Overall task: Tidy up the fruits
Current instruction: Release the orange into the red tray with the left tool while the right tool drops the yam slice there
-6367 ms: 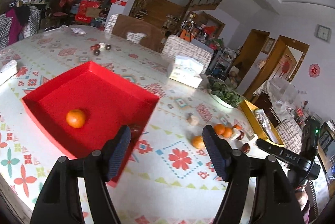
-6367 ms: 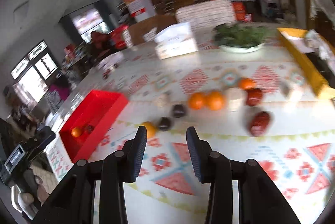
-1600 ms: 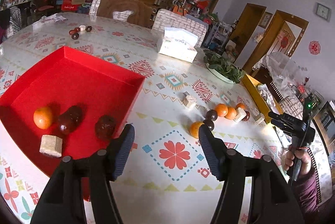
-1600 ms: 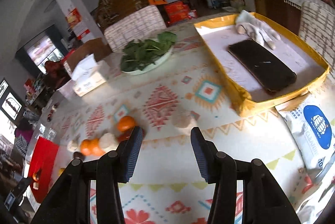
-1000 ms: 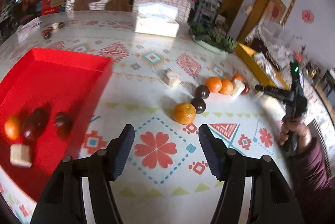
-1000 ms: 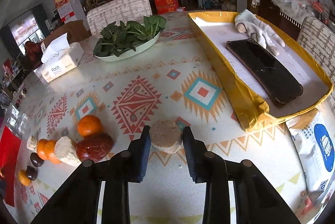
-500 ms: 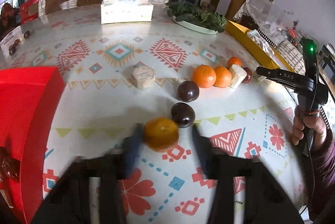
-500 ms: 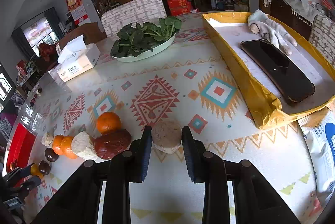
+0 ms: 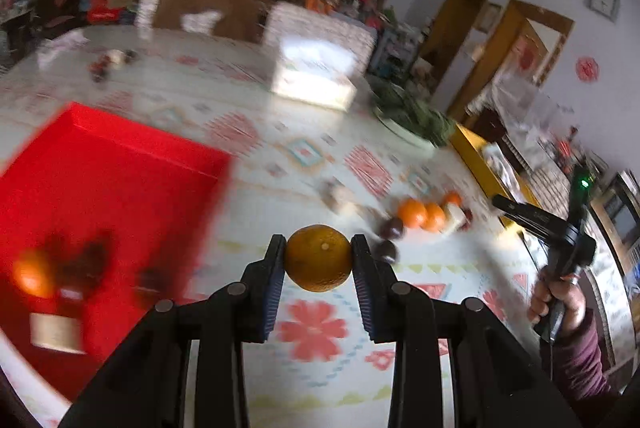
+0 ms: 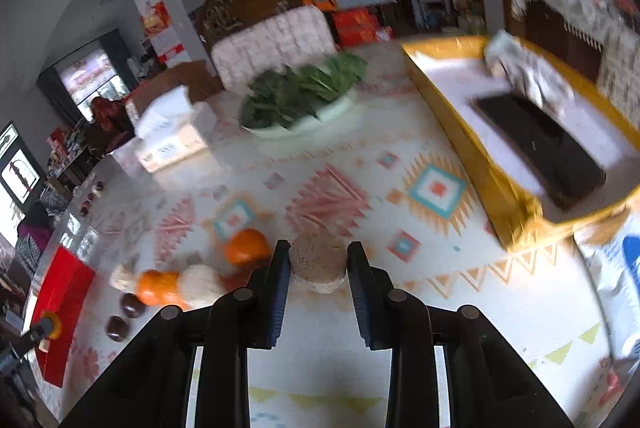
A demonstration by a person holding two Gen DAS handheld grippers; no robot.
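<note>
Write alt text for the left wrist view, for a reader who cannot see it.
The left tongs grip an orange between their pads above a patterned tablecloth. A red tray at left blurrily holds fruit; more oranges and dark fruits lie beyond, and a hand at right holds the other tongs.

- Our left gripper [image 9: 319,258] pointed downward over the table; its jaws had just been closing and were clamped on an orange [image 9: 319,258].
- Our right gripper [image 10: 318,264] angled downward, its pads pressed on a round beige cake [image 10: 318,262].
- Our right hand [image 9: 558,302] gripped its handle, in a maroon sleeve [image 9: 582,368].
</note>
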